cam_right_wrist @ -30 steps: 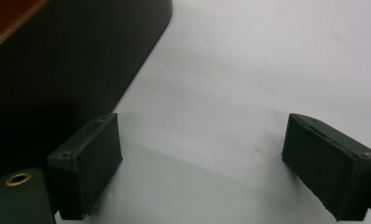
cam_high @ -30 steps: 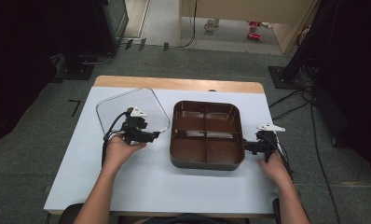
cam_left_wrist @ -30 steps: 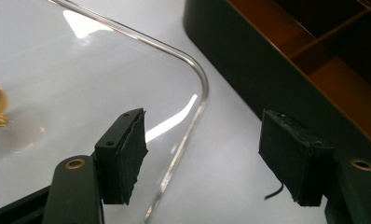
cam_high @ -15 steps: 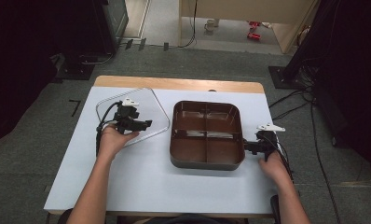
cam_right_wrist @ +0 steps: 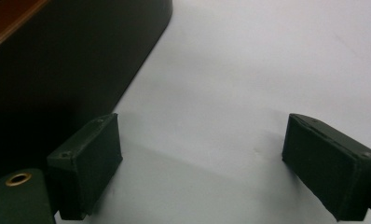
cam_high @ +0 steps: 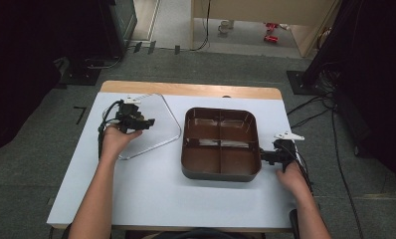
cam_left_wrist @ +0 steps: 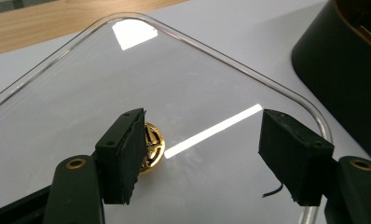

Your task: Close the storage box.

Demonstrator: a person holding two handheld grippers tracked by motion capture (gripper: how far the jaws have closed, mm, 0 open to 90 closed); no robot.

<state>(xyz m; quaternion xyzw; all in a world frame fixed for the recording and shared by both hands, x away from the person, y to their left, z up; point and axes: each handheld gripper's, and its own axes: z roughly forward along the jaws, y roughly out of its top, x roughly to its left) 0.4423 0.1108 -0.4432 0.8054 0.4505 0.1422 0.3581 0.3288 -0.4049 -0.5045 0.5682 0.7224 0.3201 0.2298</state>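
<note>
A white table with a wooden far edge is seen from above, and on it a dark brown tray divided into four compartments is set right of centre. A clear glass lid with rounded corners is laid flat on the table to the left of the tray, close beside it but apart from it. The left gripper is held over the lid by the person's left hand; in the left gripper view its jaws are spread wide over the glass, nothing is gripped, and a small gold knob on the lid is seen just beside the left jaw. The right gripper is held at the tray's right side by the right hand. In the right gripper view its jaws are wide apart above bare table, nothing is held between them, and the tray's dark outer wall is seen beside one jaw.
</note>
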